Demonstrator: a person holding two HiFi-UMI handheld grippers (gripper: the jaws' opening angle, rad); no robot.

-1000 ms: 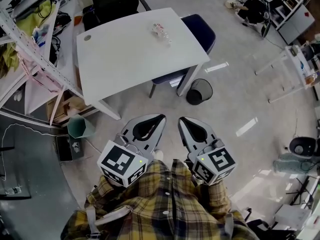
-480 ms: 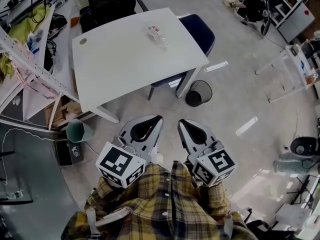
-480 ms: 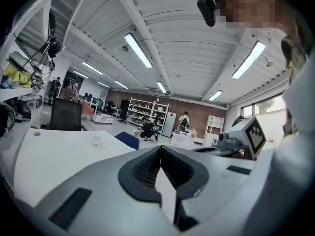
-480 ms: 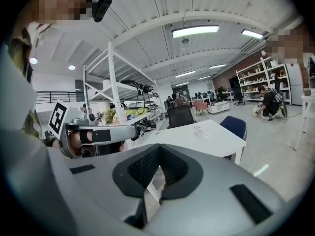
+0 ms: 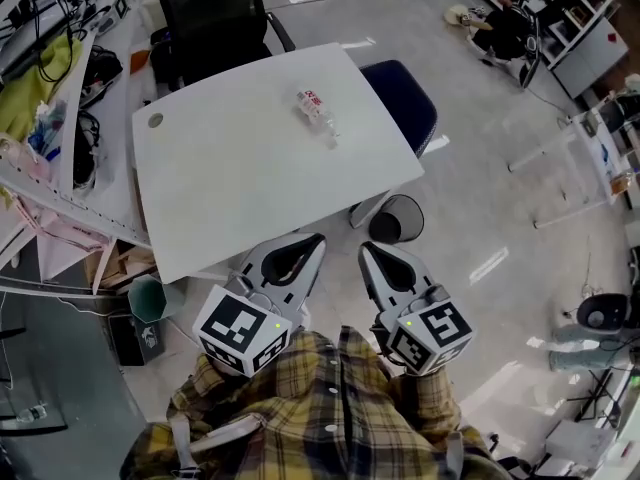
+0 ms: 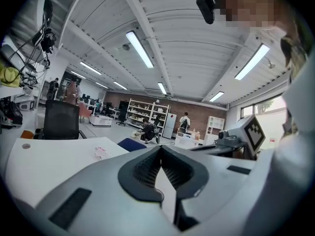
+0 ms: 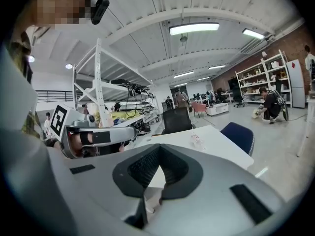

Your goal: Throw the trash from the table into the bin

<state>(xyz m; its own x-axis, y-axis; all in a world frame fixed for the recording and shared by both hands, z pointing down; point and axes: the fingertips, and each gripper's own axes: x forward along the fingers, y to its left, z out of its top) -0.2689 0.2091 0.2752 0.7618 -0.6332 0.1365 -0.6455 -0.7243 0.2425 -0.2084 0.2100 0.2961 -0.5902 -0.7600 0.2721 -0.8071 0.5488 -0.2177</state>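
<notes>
1. White tabletop: the table (image 5: 230, 168) fills more of the head view than it did a second ago. Its near edge now sits just ahead of both gripper tips, so you have walked up to it.
2. For the task, this likely means the approach is nearly done, but no pick-up has begun. The trash (image 5: 314, 108), a crumpled clear piece with red print, lies on the far right part of the table, well apart from both tools.
3. Your left gripper (image 5: 316, 240) and right gripper (image 5: 366, 250) both have their jaws pressed together with nothing between them.
4. Counts: one piece of trash and one table. Two bins stand on the floor: a black mesh bin (image 5: 397, 220) by the table's near right corner and a green bin (image 5: 150, 298) to the left. Two chairs stand at the table, a black chair (image 5: 210, 8) and a blue chair (image 5: 405, 93).
</notes>
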